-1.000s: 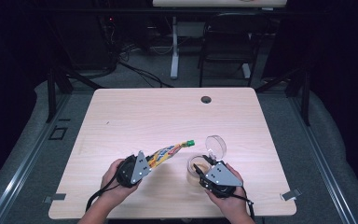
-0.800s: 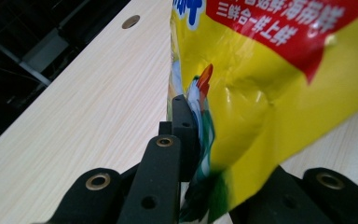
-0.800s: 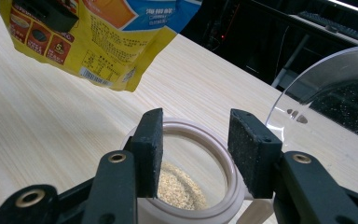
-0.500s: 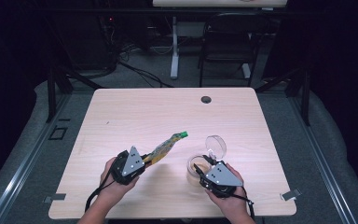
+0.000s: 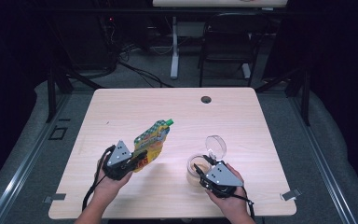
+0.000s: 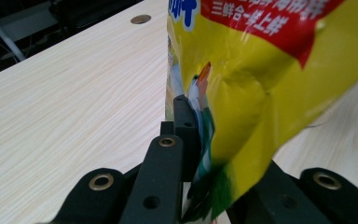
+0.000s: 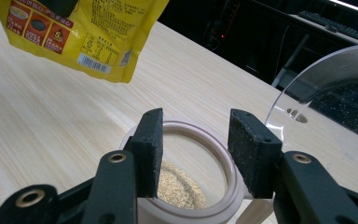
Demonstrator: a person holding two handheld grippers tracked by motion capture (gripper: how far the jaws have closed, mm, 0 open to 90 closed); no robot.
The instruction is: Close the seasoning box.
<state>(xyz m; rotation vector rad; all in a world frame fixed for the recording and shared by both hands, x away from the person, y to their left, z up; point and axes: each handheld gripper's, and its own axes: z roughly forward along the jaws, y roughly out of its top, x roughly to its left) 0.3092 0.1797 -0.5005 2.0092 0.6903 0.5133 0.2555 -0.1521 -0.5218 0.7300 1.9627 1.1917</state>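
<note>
A yellow spouted pouch (image 5: 151, 142) with a green cap (image 5: 168, 122) hangs tilted above the table, spout up and away from me. My left gripper (image 5: 140, 158) is shut on its lower end; in the left gripper view the pouch (image 6: 251, 93) covers one jaw of the left gripper (image 6: 196, 135). A beige jar (image 5: 193, 177) with pale grain inside stands at the front right, its clear hinged lid (image 5: 216, 145) flipped back. My right gripper (image 5: 199, 167) reaches over its mouth. In the right gripper view the right gripper (image 7: 195, 140) has both pads apart above the jar's rim (image 7: 191, 125), gripping nothing. The pouch (image 7: 84, 32) hangs at upper left.
The light wooden table (image 5: 242, 121) has a round cable hole (image 5: 206, 99) near its far edge. The clear lid (image 7: 335, 93) rises just right of the right jaws. A black chair (image 5: 228, 42) and desk legs stand beyond the table.
My left gripper has drawn back to the left with the pouch, and the pouch has swung from lying low and slanted to standing steeper with its spout raised. The right gripper and jar have stayed put.
</note>
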